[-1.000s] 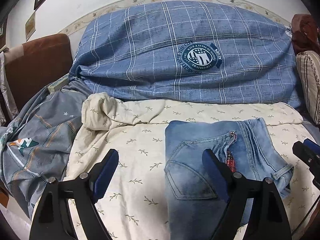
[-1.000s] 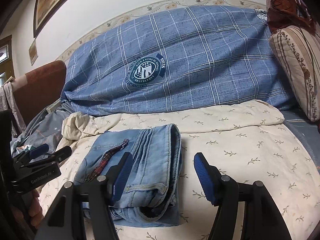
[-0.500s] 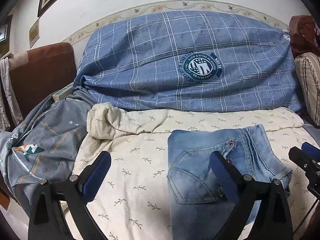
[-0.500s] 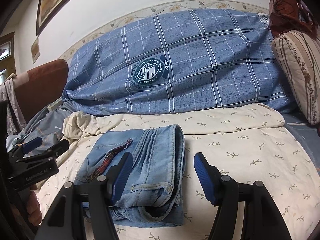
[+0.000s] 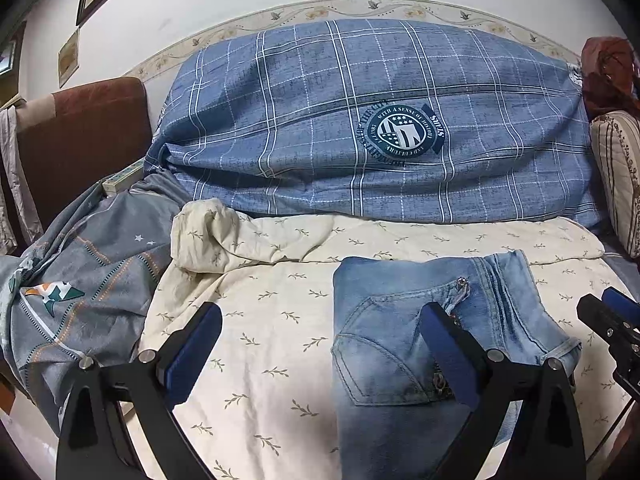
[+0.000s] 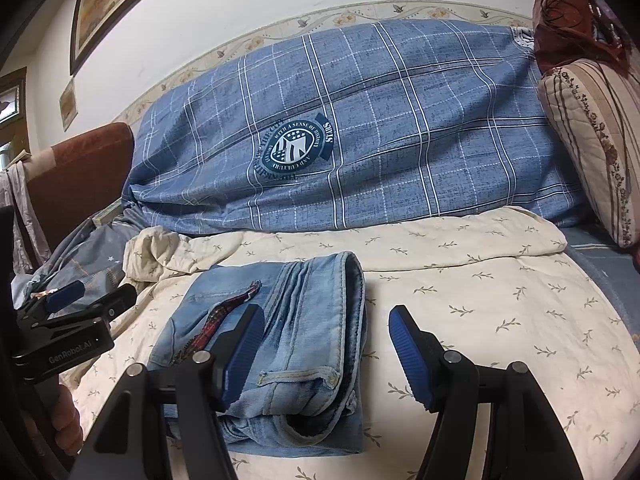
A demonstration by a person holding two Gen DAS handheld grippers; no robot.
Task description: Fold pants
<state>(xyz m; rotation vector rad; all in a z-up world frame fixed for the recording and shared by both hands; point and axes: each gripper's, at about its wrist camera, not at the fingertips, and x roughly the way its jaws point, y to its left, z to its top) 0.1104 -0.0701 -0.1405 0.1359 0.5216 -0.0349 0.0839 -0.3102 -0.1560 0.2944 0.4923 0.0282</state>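
A pair of light blue jeans (image 5: 404, 320) lies folded into a thick rectangle on the cream leaf-print blanket (image 5: 260, 320); it also shows in the right wrist view (image 6: 296, 320), with a red plaid lining at the fly. My left gripper (image 5: 320, 352) is open and empty, raised in front of the jeans' left edge. My right gripper (image 6: 324, 352) is open and empty, hovering over the jeans' right folded edge. Each gripper shows at the edge of the other's view.
A big blue plaid duvet (image 5: 360, 128) is piled behind the jeans against the wall. A grey patterned sheet (image 5: 80, 280) hangs at the left by a brown headboard (image 5: 80, 140). A striped floral pillow (image 6: 592, 140) stands at the right.
Both grippers have drawn back and risen a little from the jeans, staying open. The jeans have not moved.
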